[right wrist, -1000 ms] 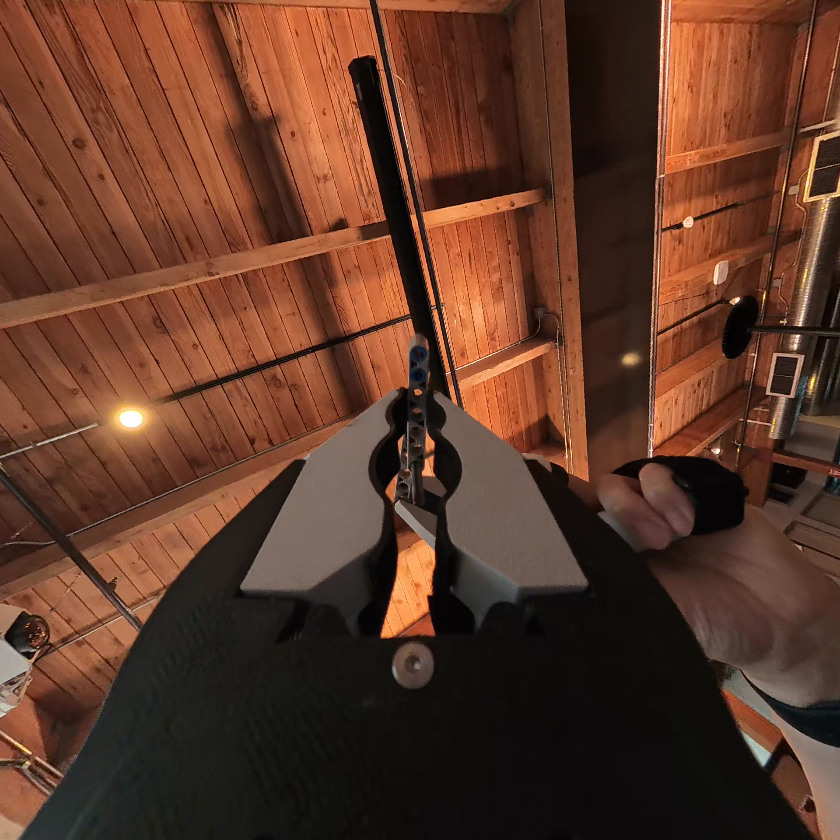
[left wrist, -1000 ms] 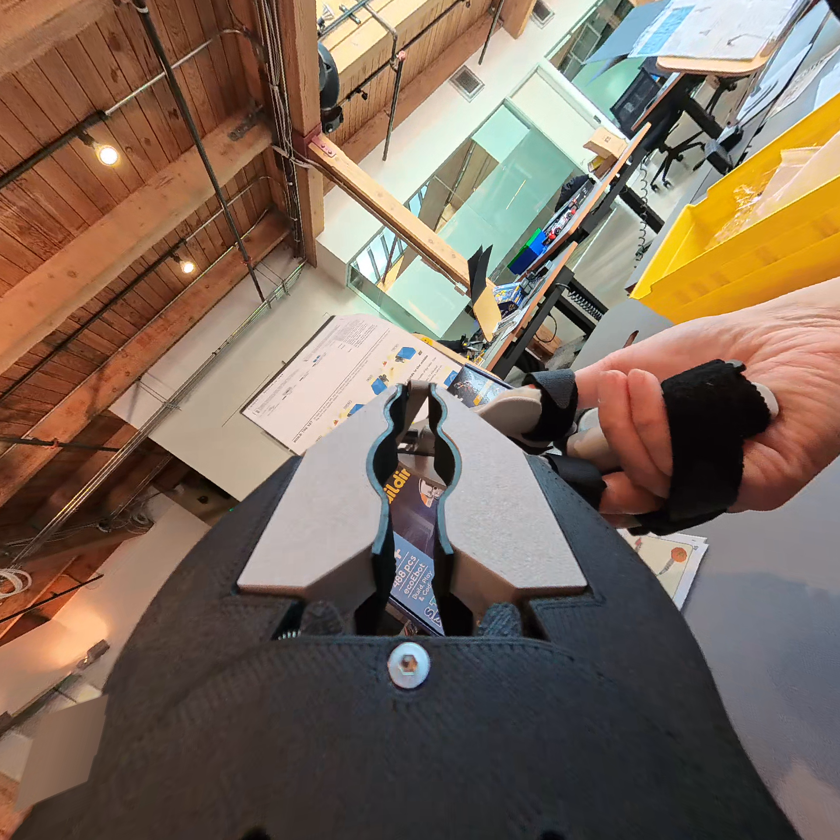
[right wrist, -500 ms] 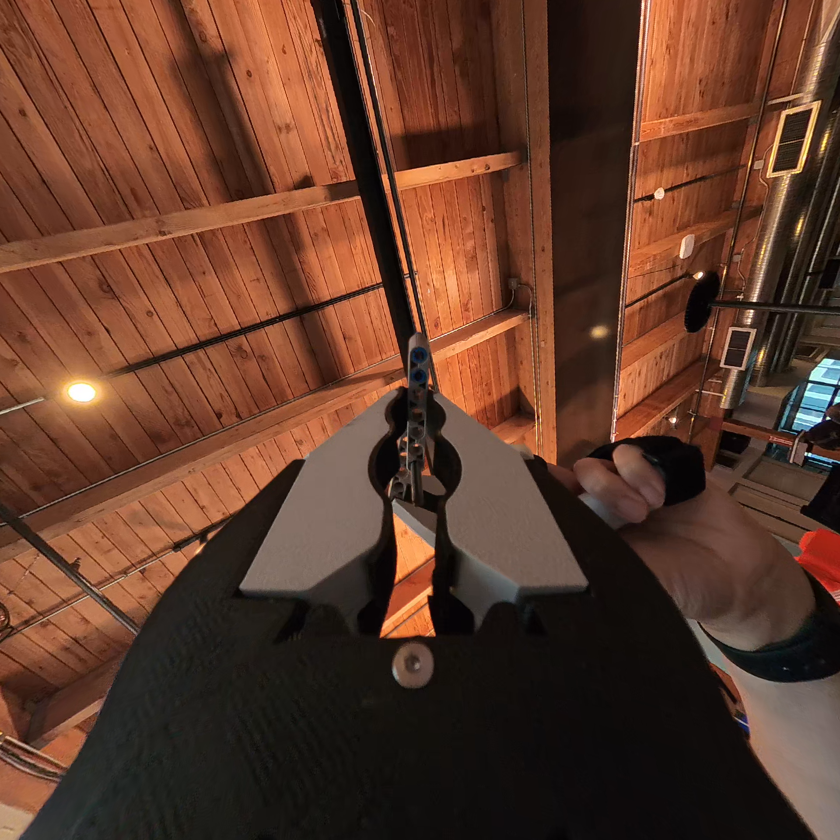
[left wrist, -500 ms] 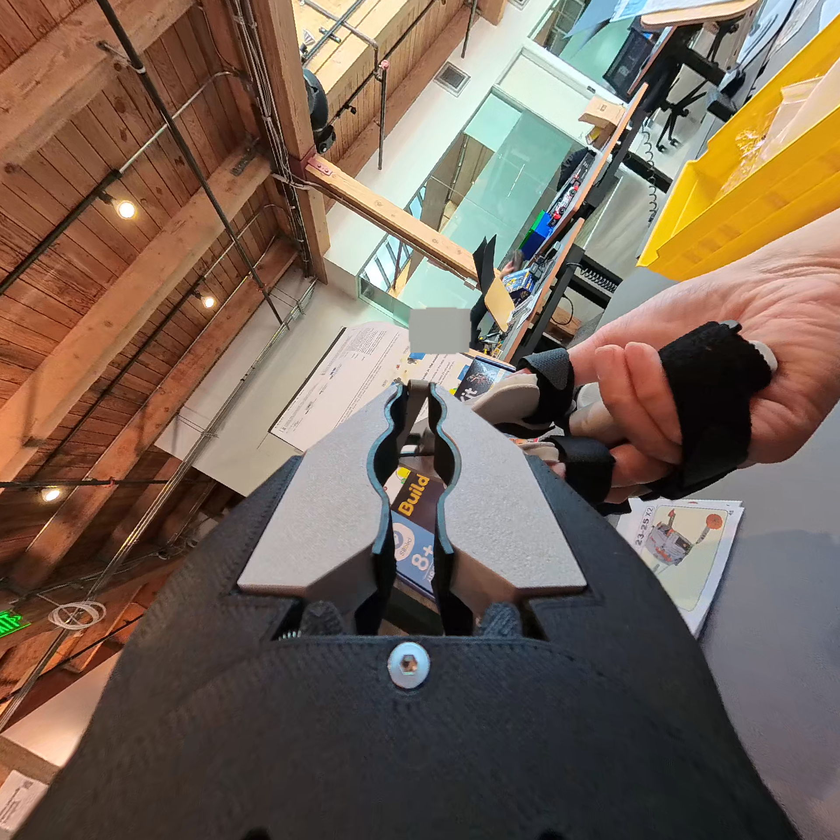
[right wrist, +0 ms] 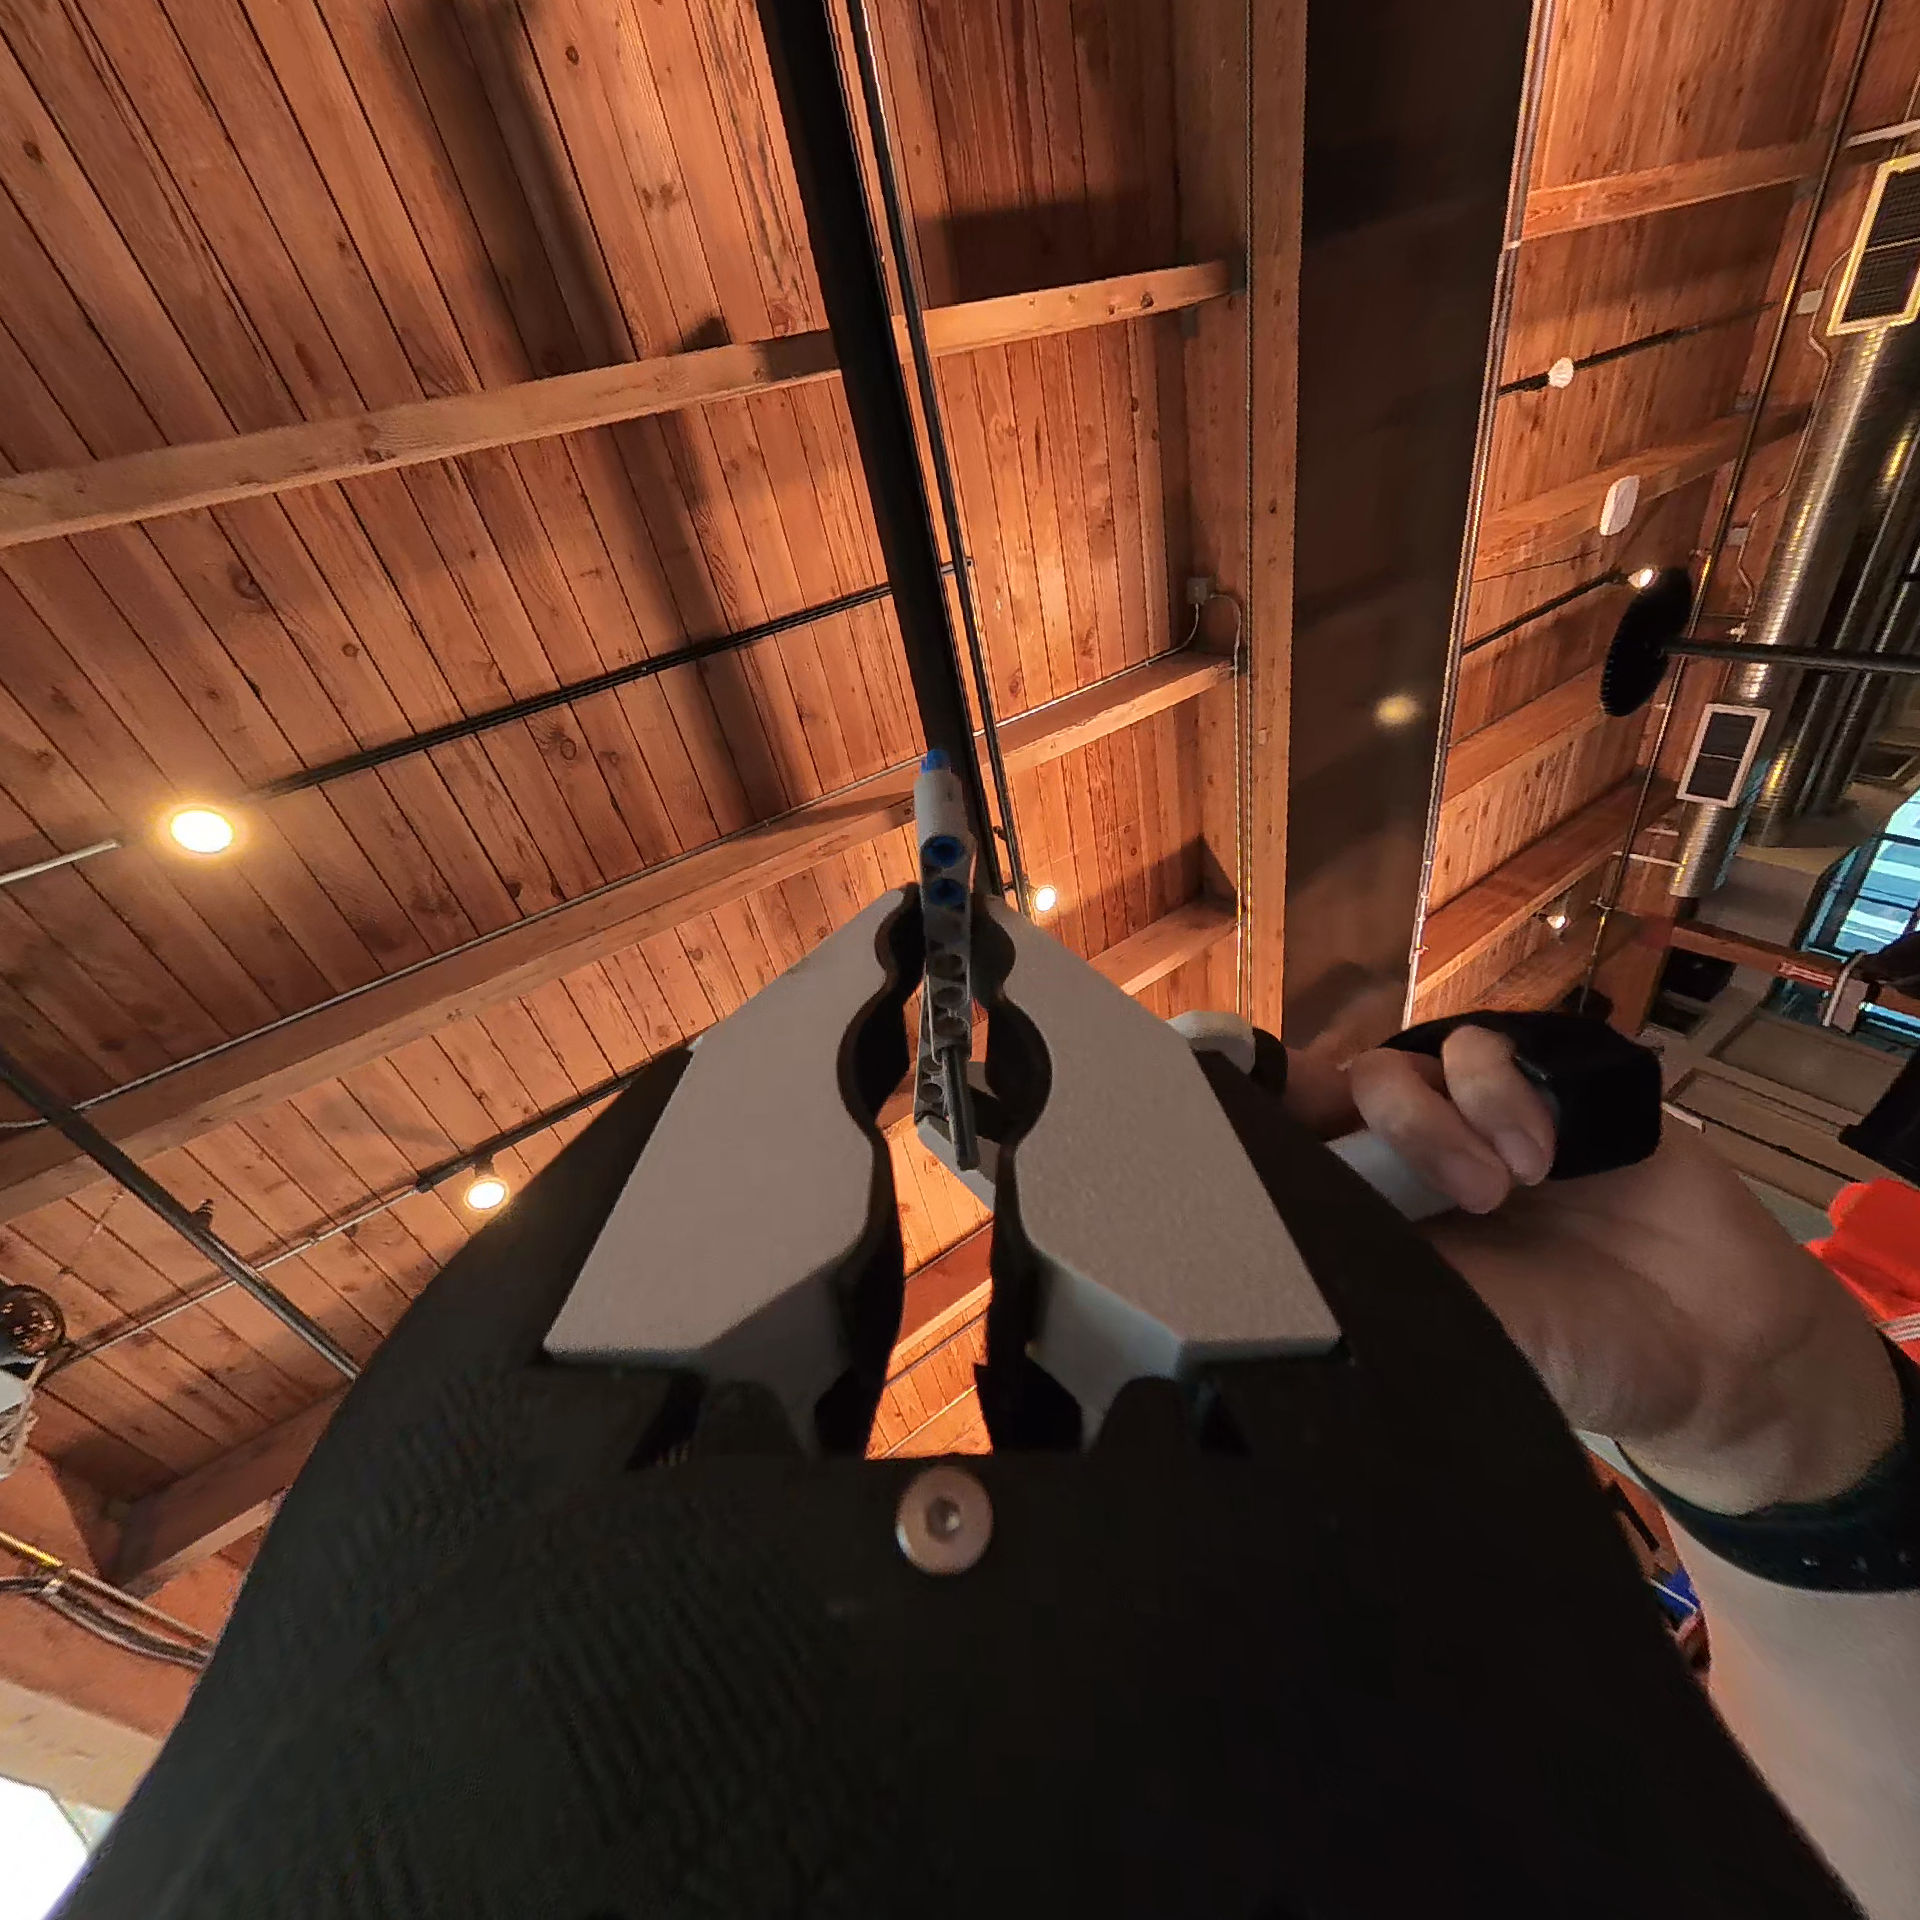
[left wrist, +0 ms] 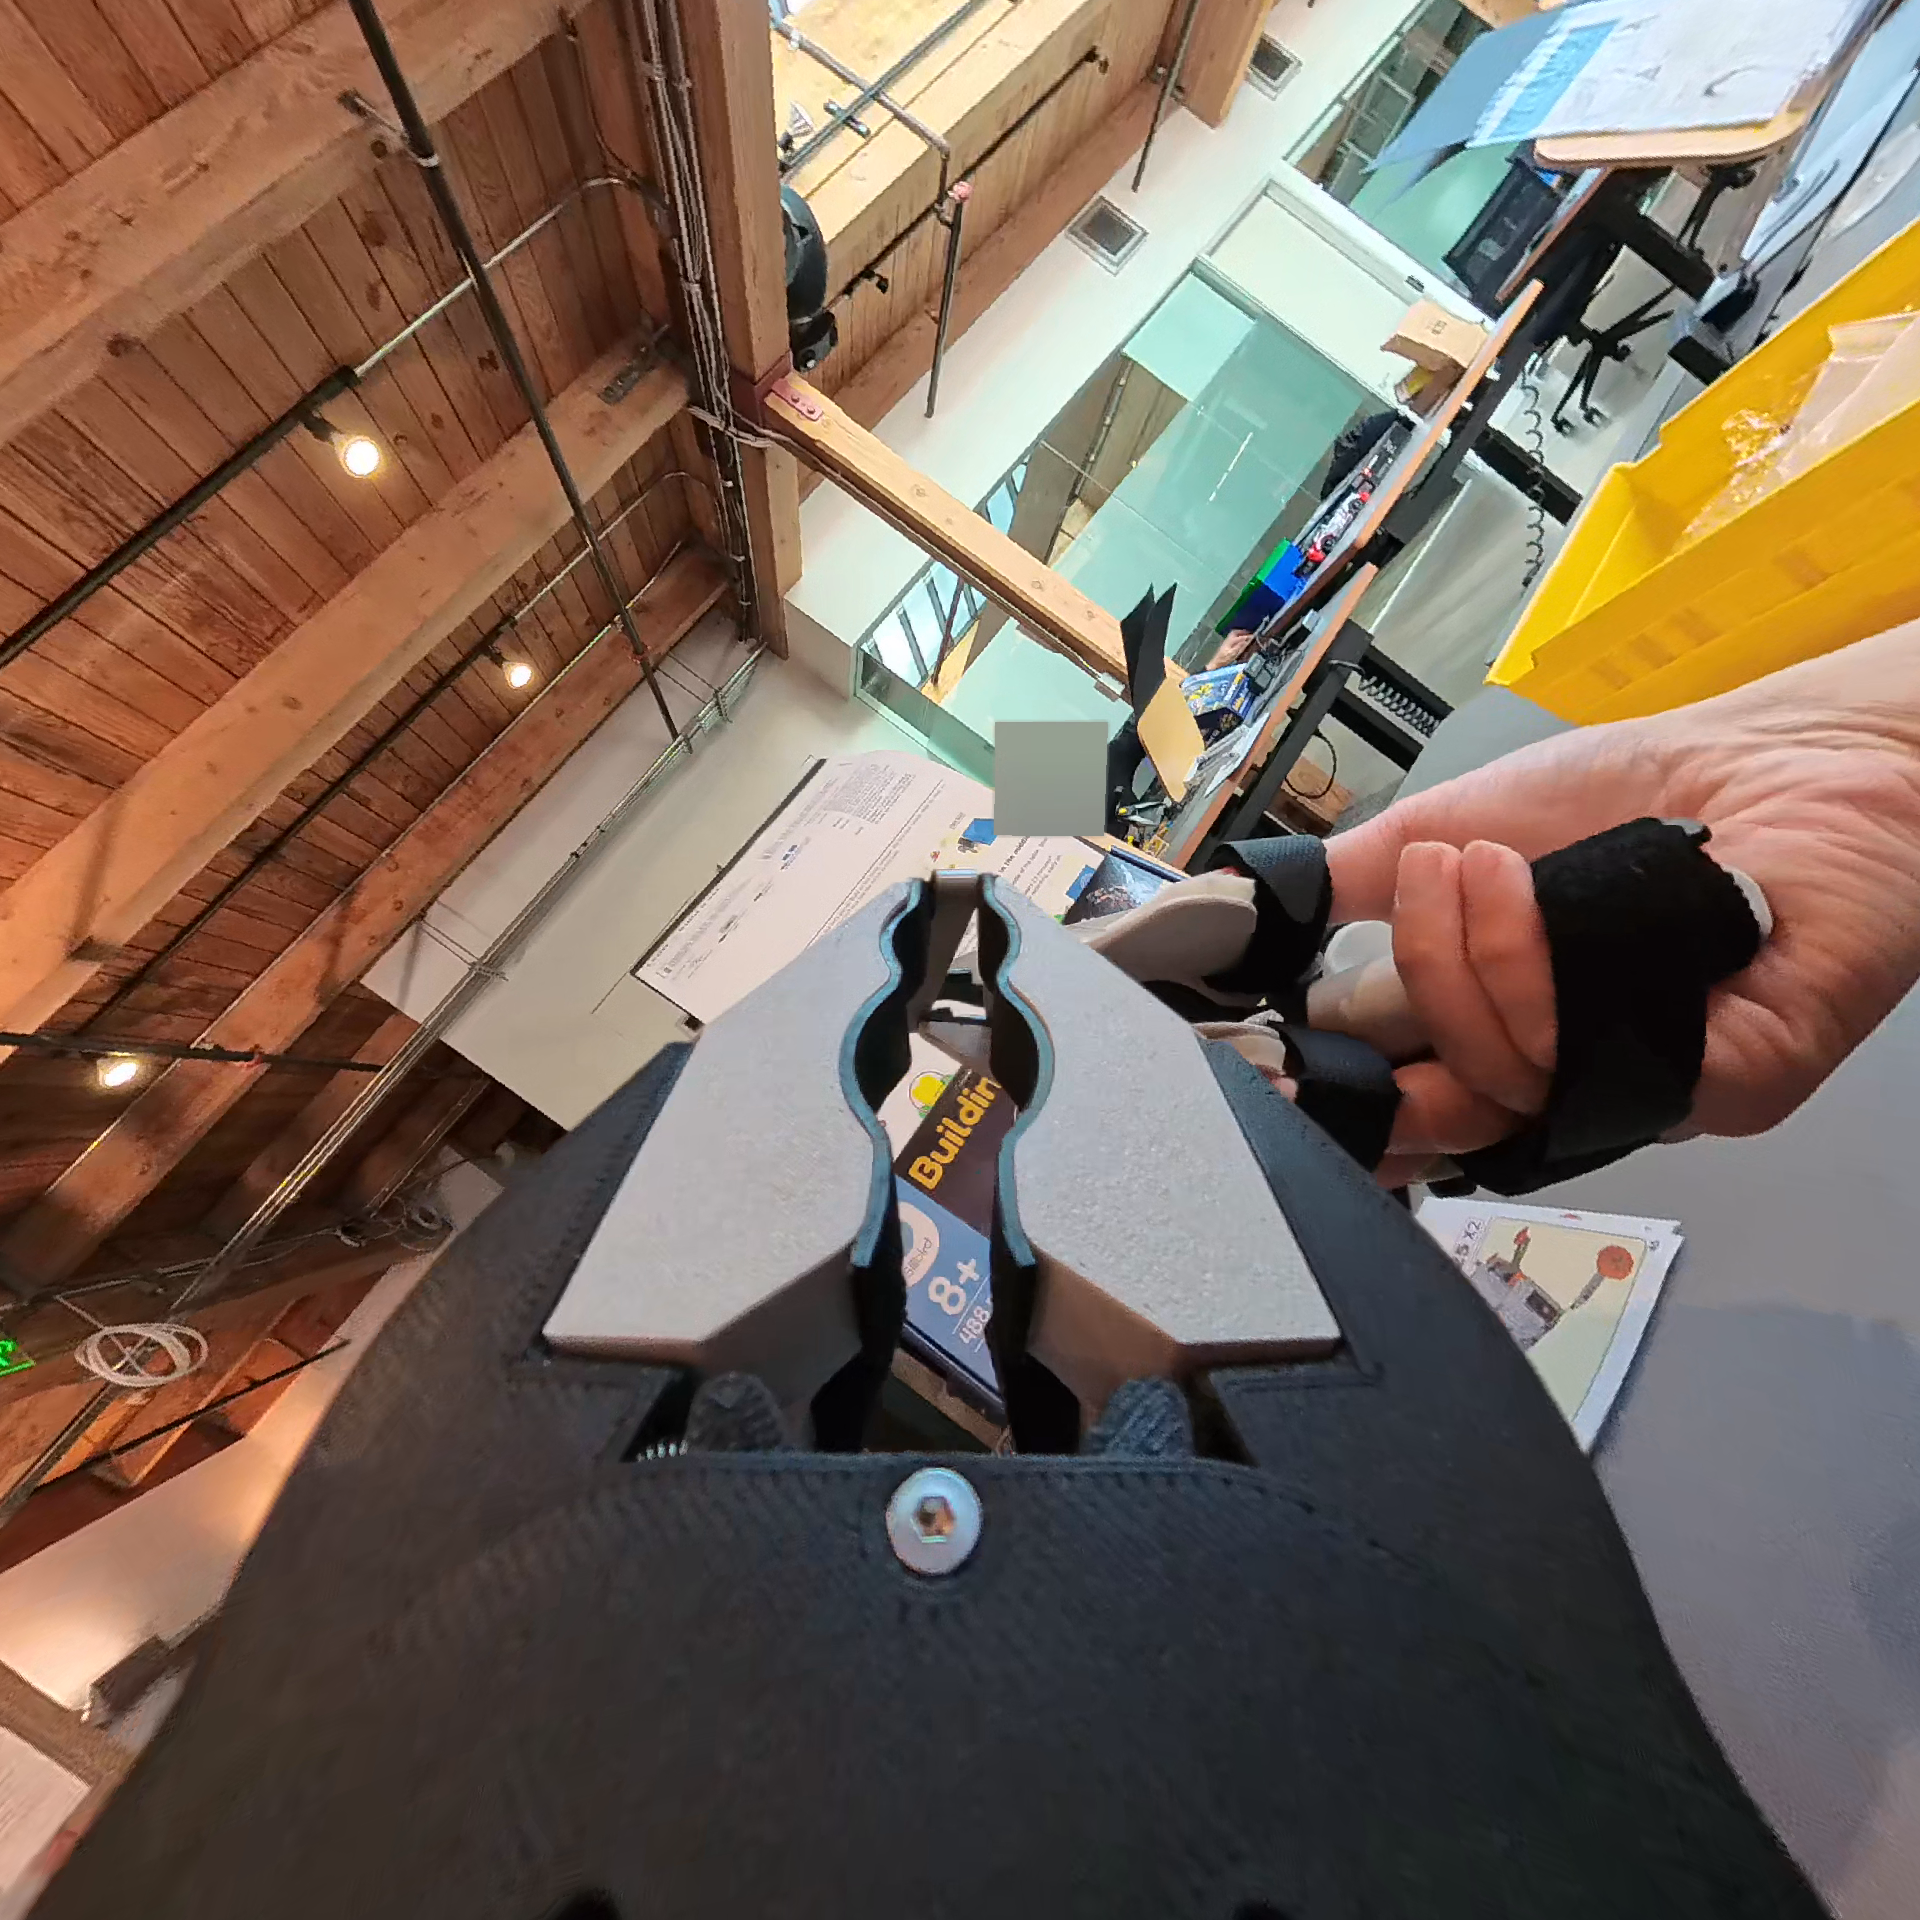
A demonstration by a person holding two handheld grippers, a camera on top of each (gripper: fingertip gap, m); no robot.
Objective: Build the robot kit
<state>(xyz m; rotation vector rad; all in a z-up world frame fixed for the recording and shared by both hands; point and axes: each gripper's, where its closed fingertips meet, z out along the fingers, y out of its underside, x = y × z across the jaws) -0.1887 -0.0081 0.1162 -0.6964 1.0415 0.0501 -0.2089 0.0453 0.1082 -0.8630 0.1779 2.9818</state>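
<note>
I seem to be in a workshop or maker space under a timber ceiling with metal ducts. I see workbenches crowded with gear, a yellow parts bin, an instruction sheet and glass partitions.

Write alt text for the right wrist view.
The right gripper points up at a wooden plank ceiling, shut on a thin grey perforated beam with blue pins that sticks out past its tips. A hand with a black strap grips a handle at right.
</note>
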